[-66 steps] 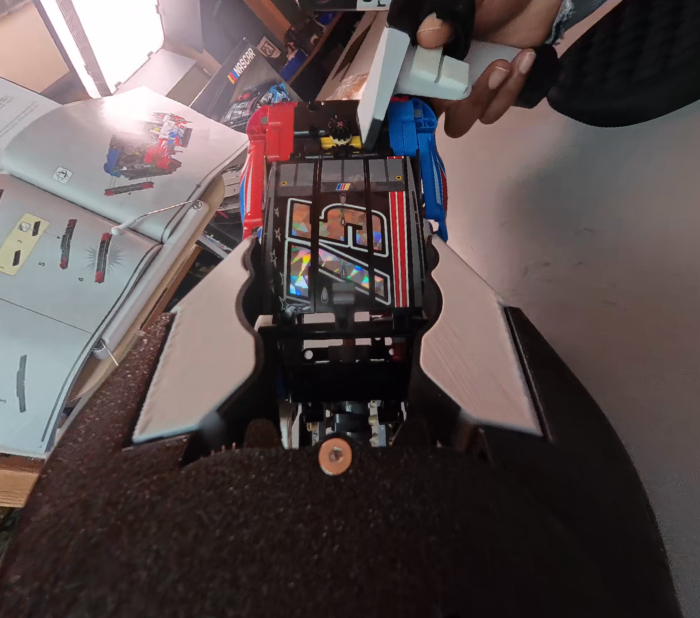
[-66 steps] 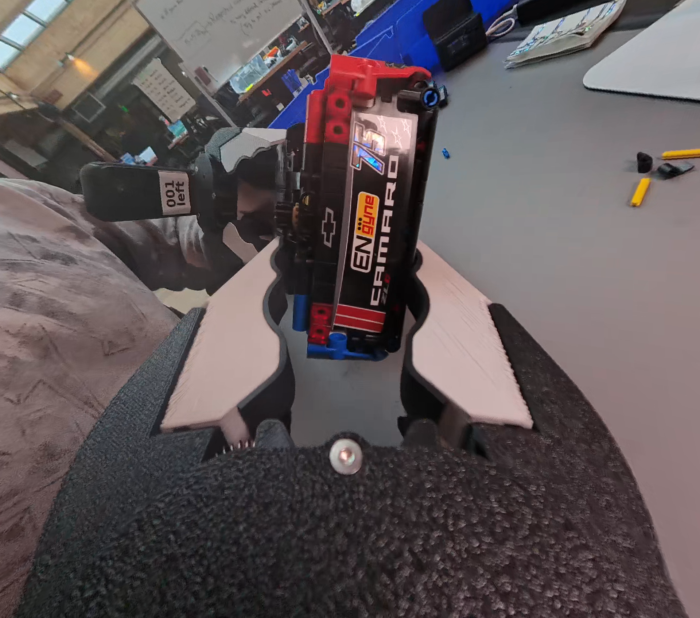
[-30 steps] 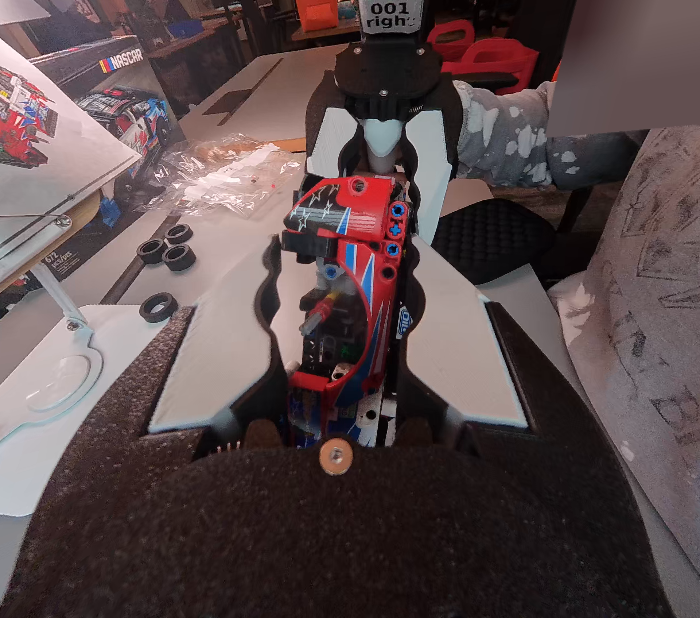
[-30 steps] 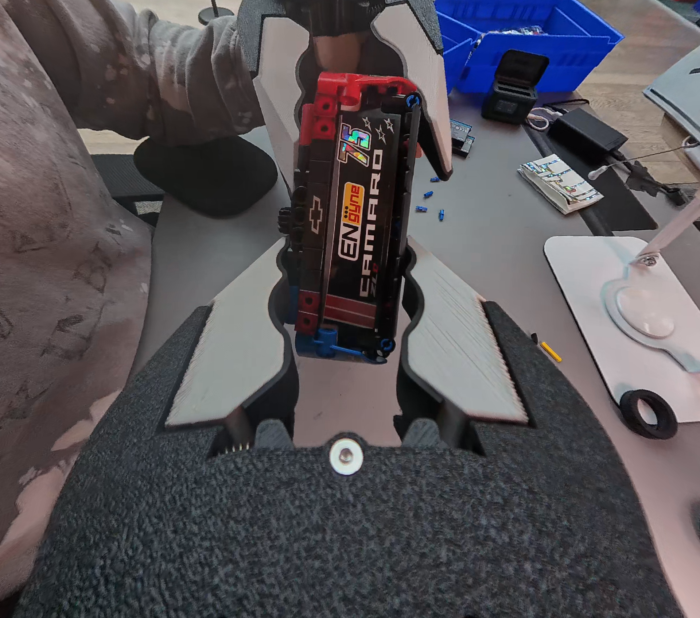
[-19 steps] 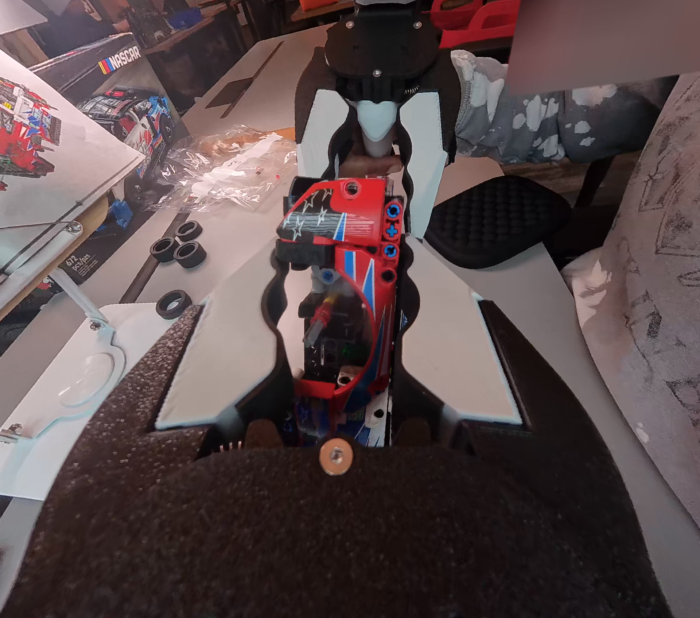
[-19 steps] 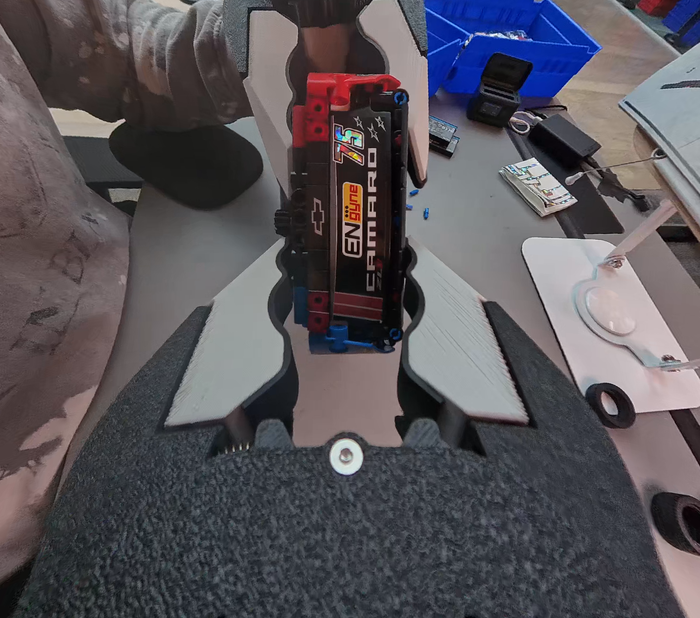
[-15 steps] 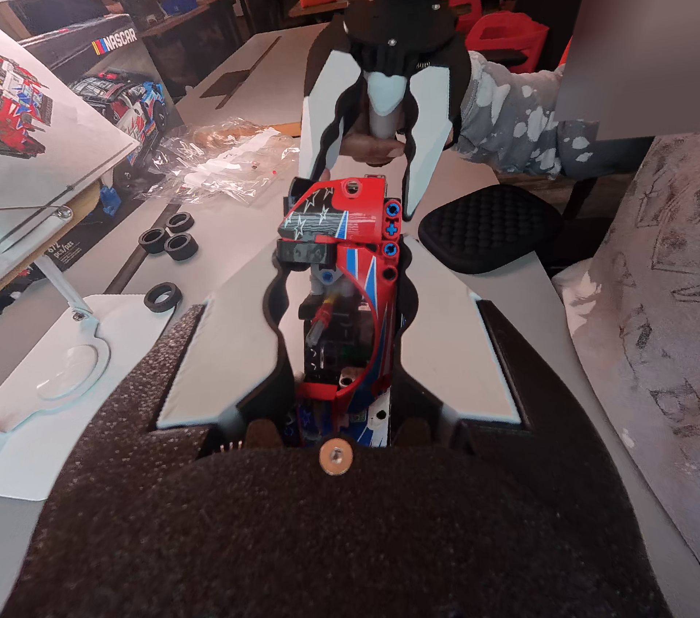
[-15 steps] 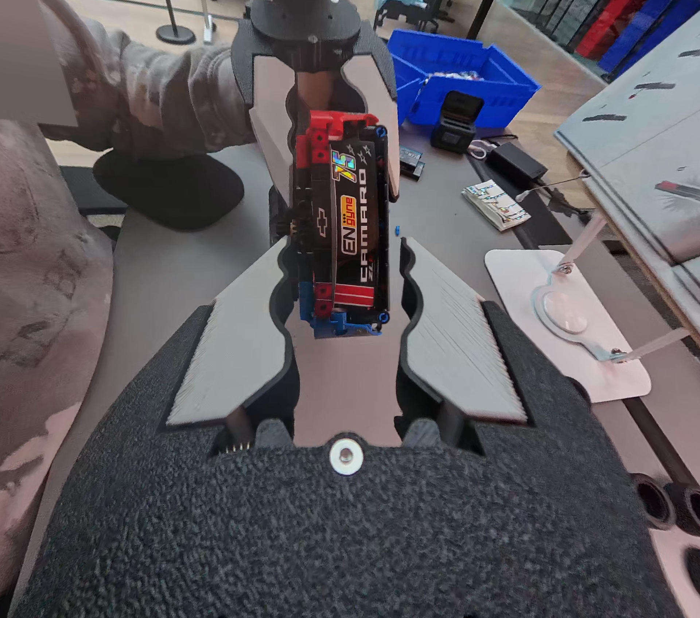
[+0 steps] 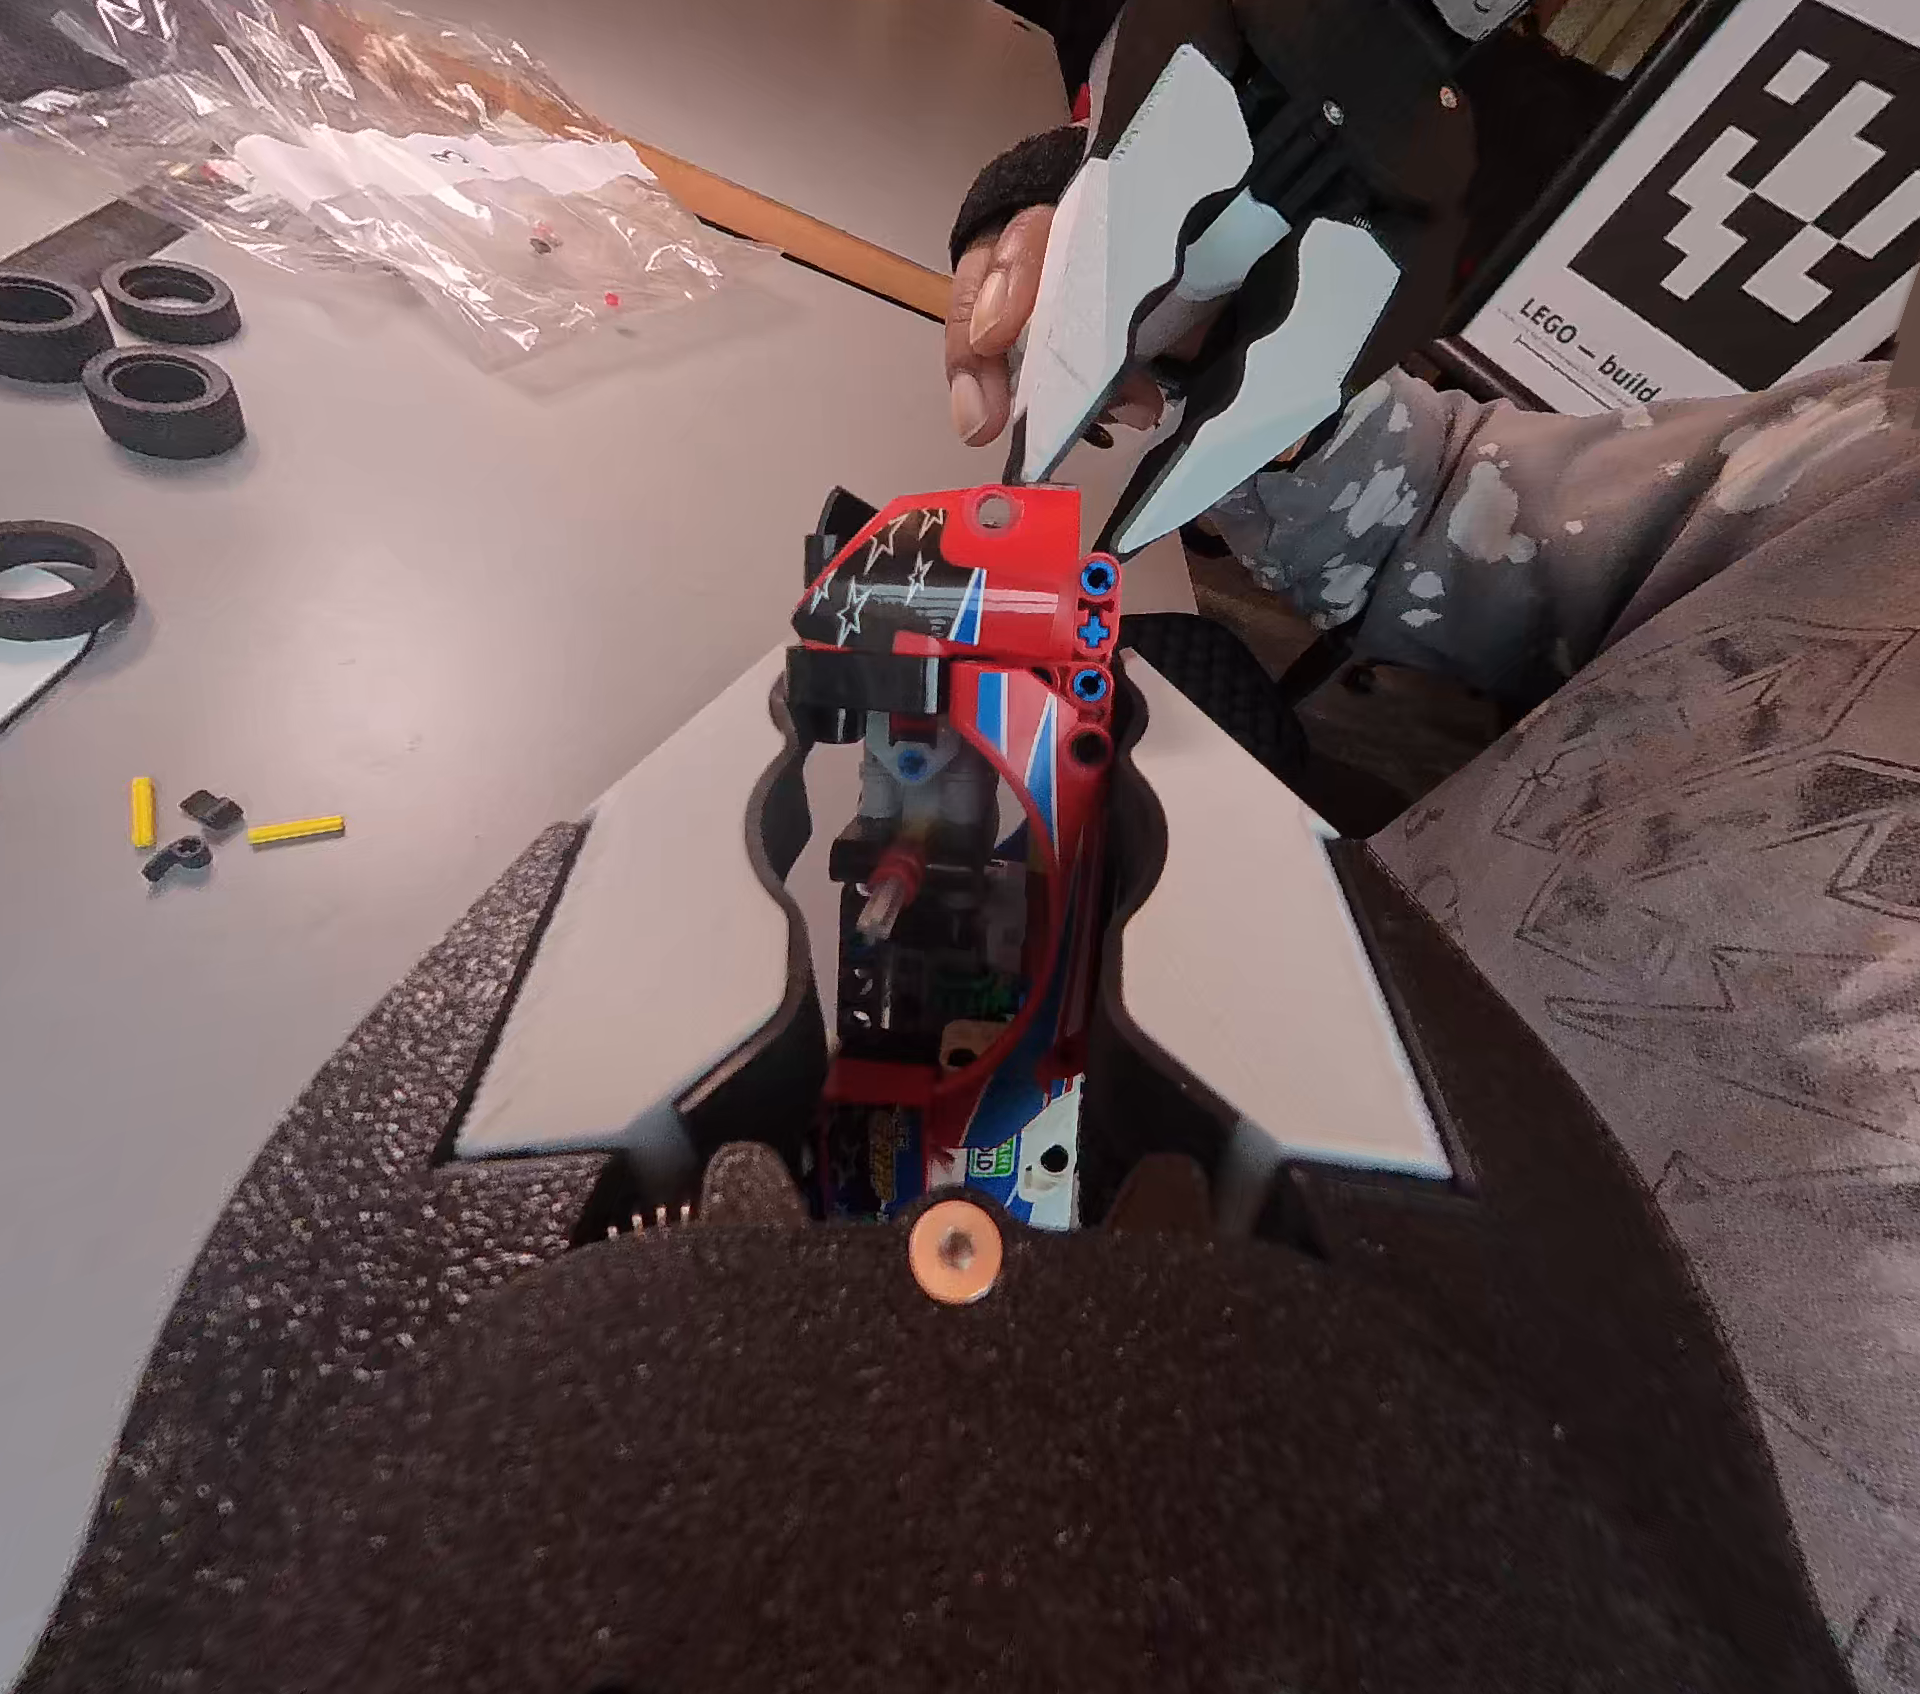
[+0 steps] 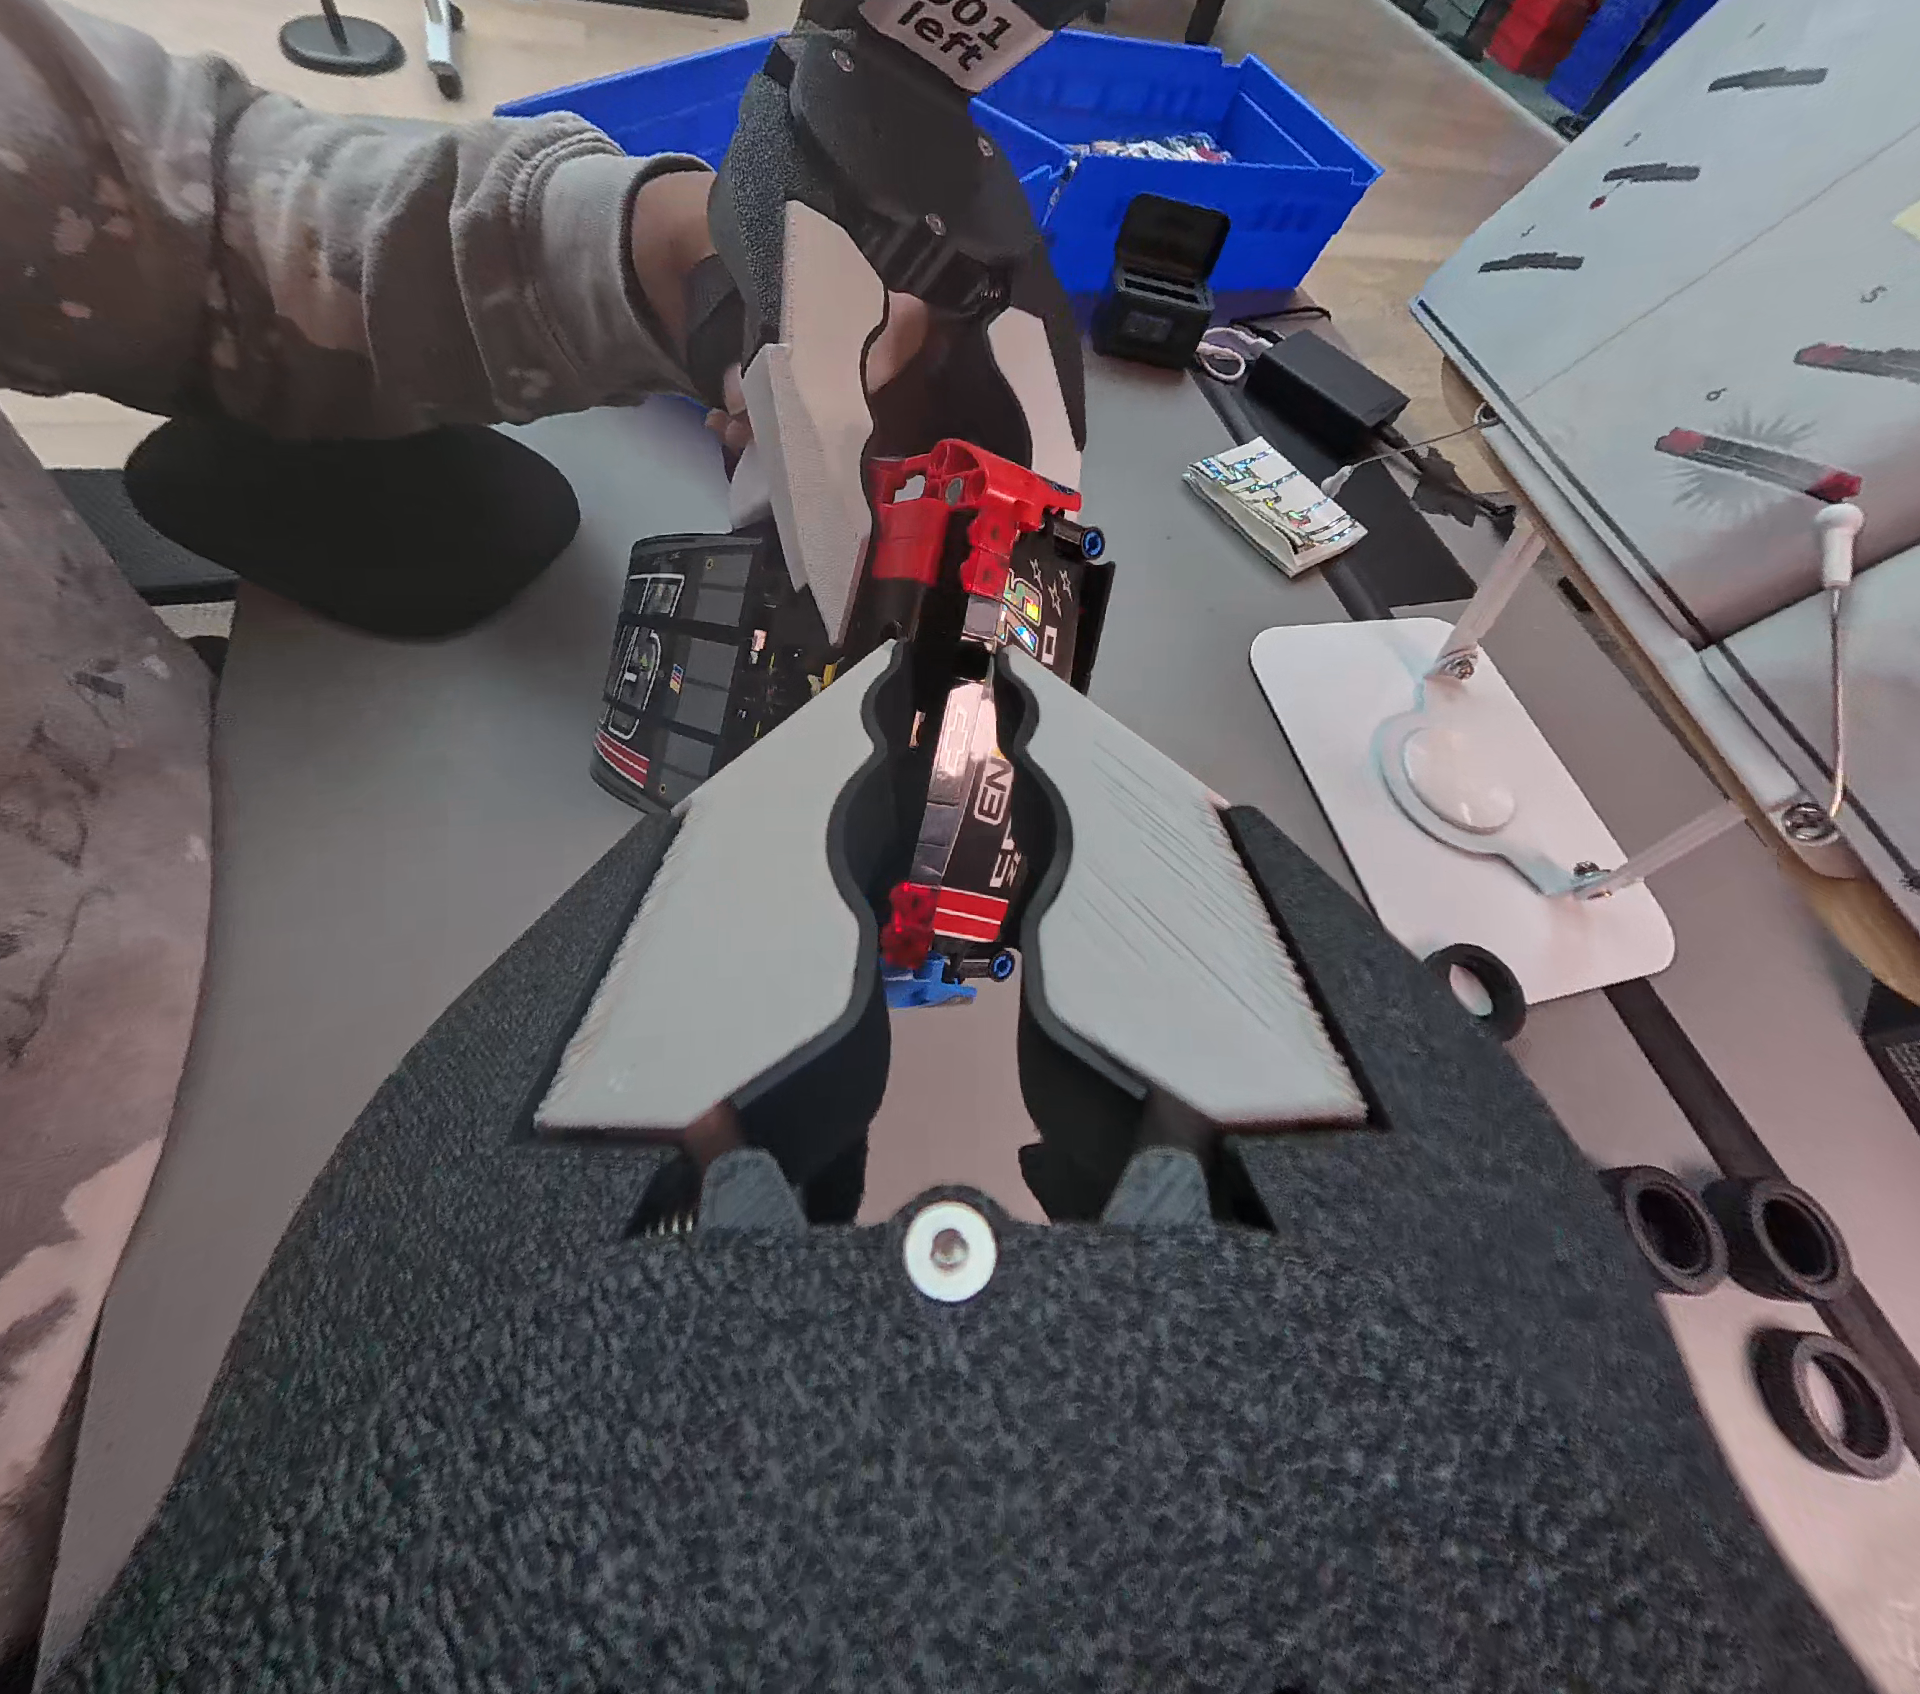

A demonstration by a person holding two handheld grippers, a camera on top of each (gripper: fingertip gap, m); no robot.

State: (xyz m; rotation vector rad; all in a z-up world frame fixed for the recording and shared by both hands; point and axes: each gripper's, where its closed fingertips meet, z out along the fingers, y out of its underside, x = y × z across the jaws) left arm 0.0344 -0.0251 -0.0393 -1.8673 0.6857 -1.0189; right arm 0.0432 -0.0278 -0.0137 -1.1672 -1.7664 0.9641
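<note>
Between the grey fingers of my left claw sits a brick-built model car, red and black with star markings, clamped on both sides and held above the grey table. My right claw has its tips nearly together, and the car's black side panel shows in the narrow gap between its fingers; from the left wrist view those tips straddle the car's red top end, and I cannot tell whether they are actually gripping it. Four loose black tyres lie on the table to the left, beside a crumpled clear plastic bag. Small yellow and black pieces lie nearer me. A blue bin stands behind.
</note>
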